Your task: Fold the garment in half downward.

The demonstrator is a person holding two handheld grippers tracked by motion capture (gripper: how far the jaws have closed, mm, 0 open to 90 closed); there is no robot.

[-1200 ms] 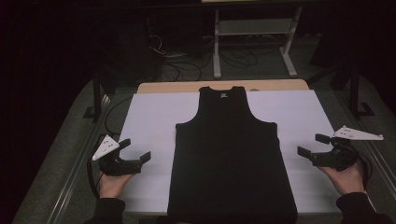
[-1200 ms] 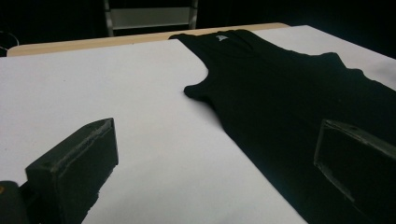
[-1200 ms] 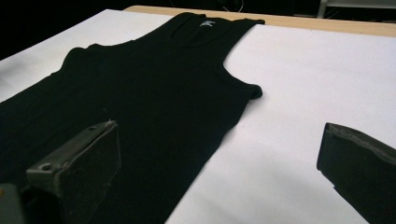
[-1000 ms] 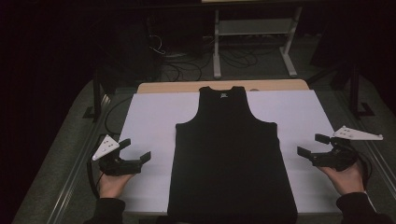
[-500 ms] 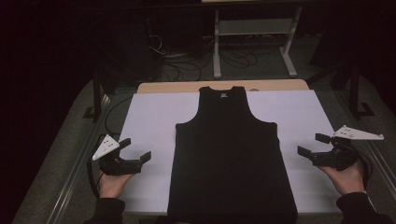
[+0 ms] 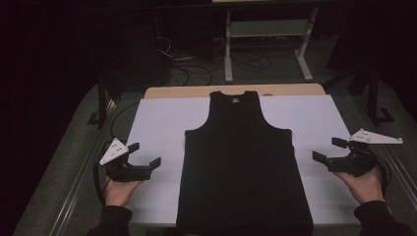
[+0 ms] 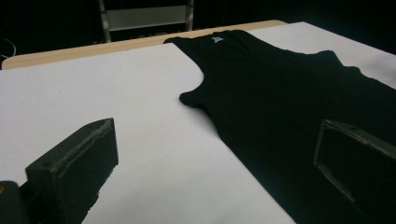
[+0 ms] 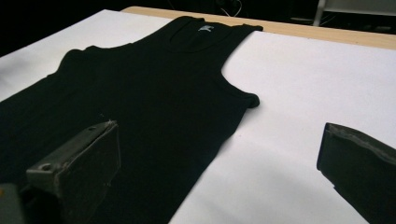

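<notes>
A black tank top [image 6: 243, 167] lies flat and face up in the middle of a white sheet [image 6: 152, 123] that covers most of the counter [image 6: 196, 91], whose bare wooden edge shows along the far side. The neck and the 2 shoulder straps point away from the person, and the hem reaches the near edge of the sheet. A small pale label [image 7: 215, 40] sits inside the neckline. The left hand-held gripper [image 6: 146, 156] rests over the white sheet near the garment's left side seam, apart from the cloth, with its jaws spread wide and nothing between them. The left gripper view looks along those 2 black jaws toward the armhole, one jaw over bare sheet and the other over the black fabric. The right hand-held gripper [image 6: 328, 150] is held at the opposite side, near the right side seam and also clear of the cloth, its jaws wide apart and empty. In the right gripper view one jaw stands over the fabric and the other over the white sheet. Each hand holds its gripper from the near edge of the counter.
</notes>
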